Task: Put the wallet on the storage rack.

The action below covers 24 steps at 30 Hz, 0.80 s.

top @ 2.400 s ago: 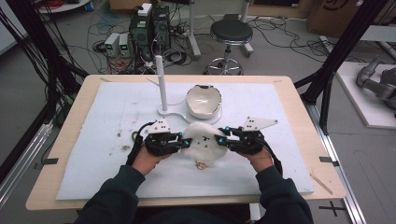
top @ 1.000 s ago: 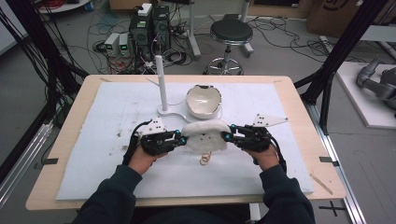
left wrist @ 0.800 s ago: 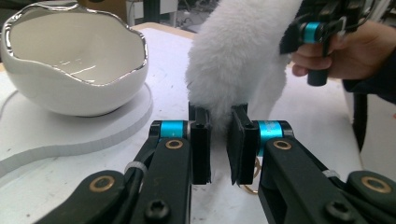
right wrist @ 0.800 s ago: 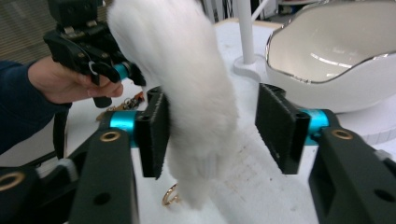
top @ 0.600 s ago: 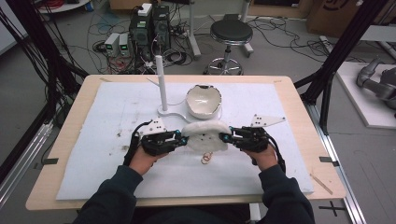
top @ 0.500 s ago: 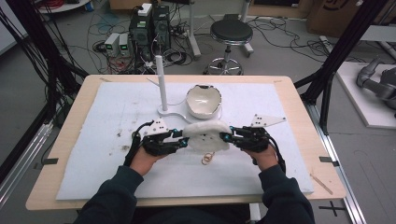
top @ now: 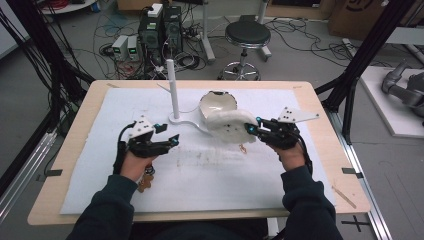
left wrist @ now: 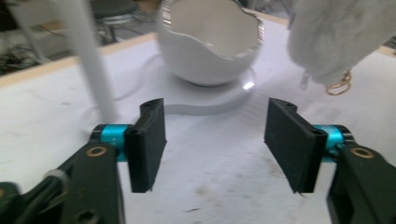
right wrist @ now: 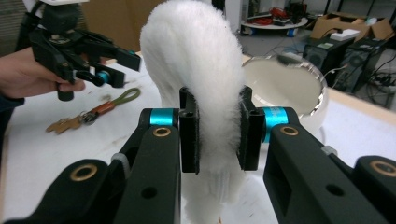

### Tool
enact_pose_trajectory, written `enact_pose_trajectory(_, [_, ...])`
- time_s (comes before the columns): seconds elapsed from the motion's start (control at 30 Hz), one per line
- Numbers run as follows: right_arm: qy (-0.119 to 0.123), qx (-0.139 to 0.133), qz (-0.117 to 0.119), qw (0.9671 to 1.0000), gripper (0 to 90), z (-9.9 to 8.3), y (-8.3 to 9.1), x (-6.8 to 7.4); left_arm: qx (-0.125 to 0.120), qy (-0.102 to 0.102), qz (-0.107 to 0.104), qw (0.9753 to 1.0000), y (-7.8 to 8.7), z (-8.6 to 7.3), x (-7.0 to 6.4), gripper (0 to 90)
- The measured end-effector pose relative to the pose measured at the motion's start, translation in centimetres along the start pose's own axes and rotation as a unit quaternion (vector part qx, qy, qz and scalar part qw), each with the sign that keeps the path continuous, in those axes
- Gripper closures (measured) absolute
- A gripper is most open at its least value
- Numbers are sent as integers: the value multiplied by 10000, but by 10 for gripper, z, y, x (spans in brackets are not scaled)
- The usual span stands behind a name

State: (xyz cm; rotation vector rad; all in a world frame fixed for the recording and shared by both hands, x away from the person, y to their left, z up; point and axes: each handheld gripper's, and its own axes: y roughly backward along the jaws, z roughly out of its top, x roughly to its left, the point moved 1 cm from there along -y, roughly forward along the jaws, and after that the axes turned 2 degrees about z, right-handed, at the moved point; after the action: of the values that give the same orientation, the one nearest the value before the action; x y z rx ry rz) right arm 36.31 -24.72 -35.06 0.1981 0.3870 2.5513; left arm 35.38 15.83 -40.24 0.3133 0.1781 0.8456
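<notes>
One white fluffy pouch (right wrist: 196, 88), pinched in my right gripper (top: 251, 128), lifted beside the egg-shaped bowl (top: 218, 103). My left gripper (left wrist: 215, 140): wide, empty. Risk: plush compresses; the pouch could slip free.

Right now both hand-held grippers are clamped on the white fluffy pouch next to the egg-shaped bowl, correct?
Not both. The left hand-held gripper is open and empty, as the left gripper view shows. The right hand-held gripper alone is clamped on the white fluffy pouch, next to the egg-shaped bowl.
</notes>
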Motion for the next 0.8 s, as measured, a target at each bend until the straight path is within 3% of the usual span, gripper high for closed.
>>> enact_pose_trajectory(0.03, [54, 18, -32, 10000, 757, 5, -1, -2, -166, 99, 213, 9996, 10, 0, 13, 306])
enact_pose_trajectory(0.07, [54, 18, -32, 10000, 757, 5, -1, -2, -166, 99, 213, 9996, 10, 0, 13, 268])
enact_pose_trajectory(0.13, [142, 35, -128, 9998, 761, 19, -1, -6, -283, 184, 377, 9987, 21, 0, 27, 216])
enact_pose_trajectory(0.17, [167, 12, -157, 9997, 762, 24, -1, -7, -340, 264, 544, 9976, 29, -2, 38, 209])
enact_pose_trajectory(0.2, [167, 12, -157, 9997, 762, 24, -1, -7, -340, 264, 544, 9976, 29, -2, 38, 209])
enact_pose_trajectory(0.23, [277, 11, -211, 9994, 763, 35, -1, -9, -349, 395, 721, 9960, 38, -7, 49, 209])
enact_pose_trajectory(0.27, [297, 13, -236, 9993, 763, 40, -1, -10, -349, 395, 721, 9960, 38, -7, 49, 210])
enact_pose_trajectory(0.33, [381, 38, -303, 9988, 763, 51, -4, -13, -337, 615, 872, 9937, 43, -15, 60, 212])
enact_pose_trajectory(0.5, [493, 114, -436, 9978, 763, 74, -15, -22, -326, 747, 934, 9923, 45, -18, 65, 218])
enact_pose_trajectory(0.8, [645, 347, -511, 9960, 762, 101, -45, -37, -314, 727, 916, 9926, 43, -18, 64, 225])
